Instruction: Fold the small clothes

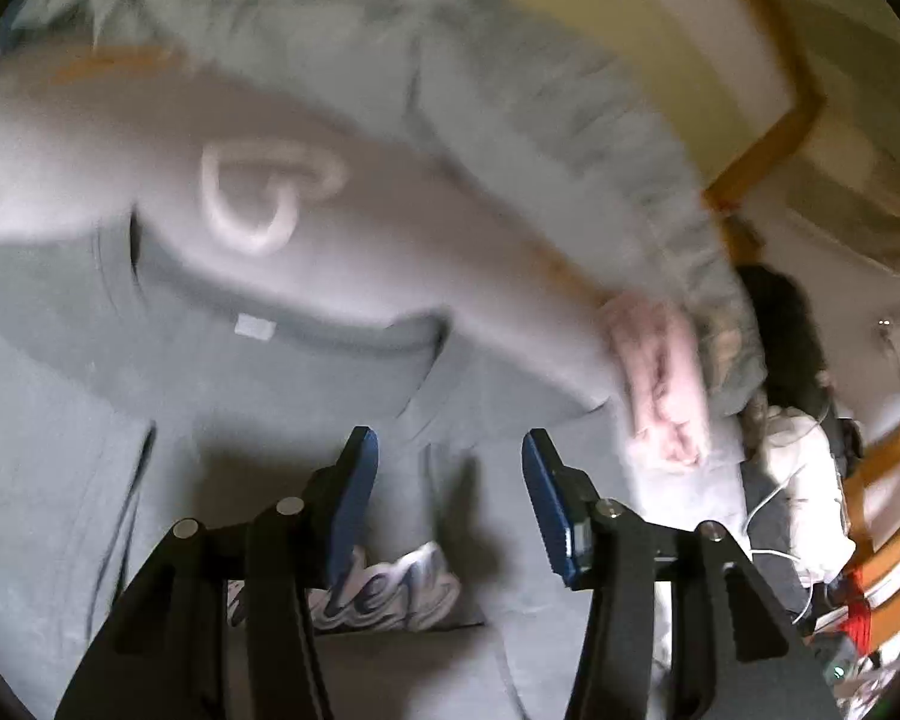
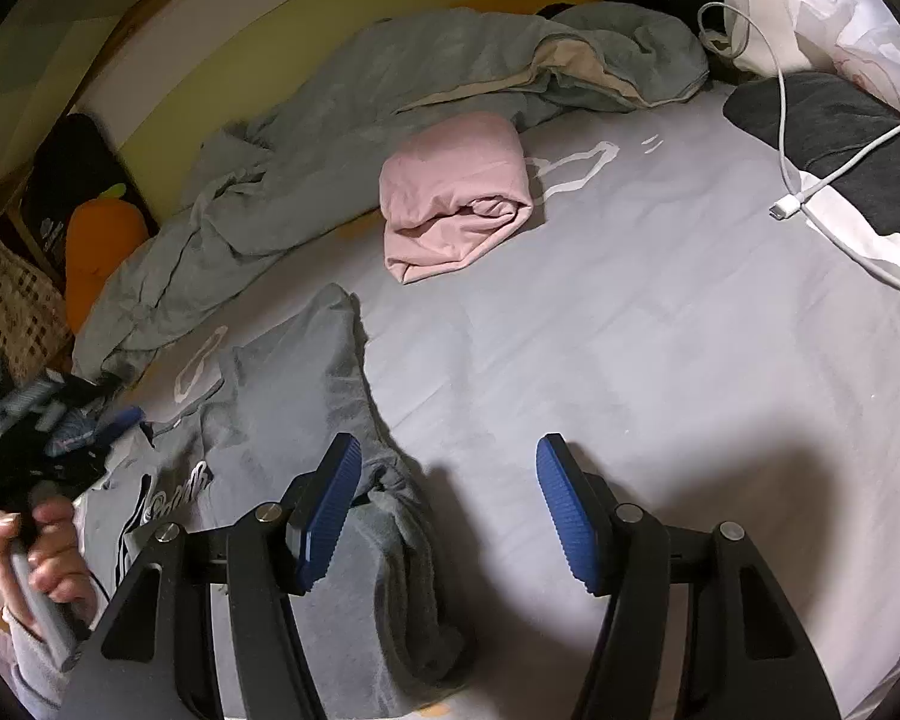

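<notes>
Surface: you are working on a bed [image 2: 660, 330] with a pale grey sheet, not a desk.
Garment in hand: a grey T-shirt [image 2: 306, 372] with script lettering on the chest is lying on the sheet in front of you, its body spreading toward your left and one sleeve bunching up just under your right gripper.
Left gripper [image 1: 450, 468]: you are holding it over the T-shirt's chest, below the collar; its jaws are standing part-way apart with nothing between them.
Right gripper [image 2: 447, 480]: you are holding it with jaws fairly wide and empty, the left pad hanging over the rumpled sleeve, the right pad over bare sheet.
Left hand [image 2: 36, 558]: you are gripping the tool's handle at the left edge of the right wrist view.
Done so far: one pink garment [image 2: 456, 198] is lying folded into a compact bundle farther up the bed, well apart from the T-shirt.
Left to do: the grey T-shirt is looking unfolded, with the sleeve still to be brought in and the body still to be doubled over; the task seems roughly midway.
Clutter: a grey blanket [image 2: 390, 78] is crumpling along the far edge, and a white charging cable [image 2: 810, 192] is trailing at the right.
</notes>
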`<control>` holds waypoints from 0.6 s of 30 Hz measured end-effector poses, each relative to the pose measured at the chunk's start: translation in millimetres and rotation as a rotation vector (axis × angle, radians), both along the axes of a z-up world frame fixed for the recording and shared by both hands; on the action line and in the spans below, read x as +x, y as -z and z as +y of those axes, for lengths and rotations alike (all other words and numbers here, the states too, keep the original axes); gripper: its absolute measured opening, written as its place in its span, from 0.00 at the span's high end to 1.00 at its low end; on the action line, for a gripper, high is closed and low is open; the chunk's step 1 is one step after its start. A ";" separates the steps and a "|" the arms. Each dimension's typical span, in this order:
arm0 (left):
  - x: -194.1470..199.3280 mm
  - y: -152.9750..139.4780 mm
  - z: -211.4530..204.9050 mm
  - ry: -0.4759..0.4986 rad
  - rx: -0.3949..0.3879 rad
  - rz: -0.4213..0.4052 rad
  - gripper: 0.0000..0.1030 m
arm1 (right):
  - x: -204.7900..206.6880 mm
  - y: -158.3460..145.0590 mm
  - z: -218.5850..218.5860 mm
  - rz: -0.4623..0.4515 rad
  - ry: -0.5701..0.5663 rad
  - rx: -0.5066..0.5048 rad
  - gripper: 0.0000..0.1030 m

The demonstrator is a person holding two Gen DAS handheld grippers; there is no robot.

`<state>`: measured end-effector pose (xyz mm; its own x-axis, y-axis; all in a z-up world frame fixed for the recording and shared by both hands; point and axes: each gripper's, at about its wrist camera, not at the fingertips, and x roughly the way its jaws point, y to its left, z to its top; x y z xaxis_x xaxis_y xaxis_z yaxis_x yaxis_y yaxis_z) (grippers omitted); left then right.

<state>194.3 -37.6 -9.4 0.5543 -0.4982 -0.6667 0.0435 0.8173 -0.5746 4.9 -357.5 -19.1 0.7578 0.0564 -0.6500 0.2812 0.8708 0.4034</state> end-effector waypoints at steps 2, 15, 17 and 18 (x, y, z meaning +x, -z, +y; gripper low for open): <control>8.4 22.4 -1.4 0.019 -0.066 0.077 0.71 | -0.7 -1.7 2.5 -0.003 -0.002 -0.016 0.39; 22.0 46.4 -11.7 0.033 -0.137 0.135 0.70 | -0.9 -0.3 -1.9 -0.003 -0.011 0.019 0.39; 24.0 47.1 -13.7 0.033 -0.214 0.127 0.64 | -1.1 0.1 -0.6 -0.003 -0.017 0.019 0.39; 24.3 47.4 -12.6 0.035 -0.251 0.123 0.64 | -1.0 0.0 0.1 -0.002 -0.018 0.016 0.39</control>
<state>218.6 -50.2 -56.8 0.4565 -0.6736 -0.5813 -0.0130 0.6483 -0.7613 3.9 -357.4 -19.1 0.7576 0.0803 -0.6477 0.2652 0.8689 0.4180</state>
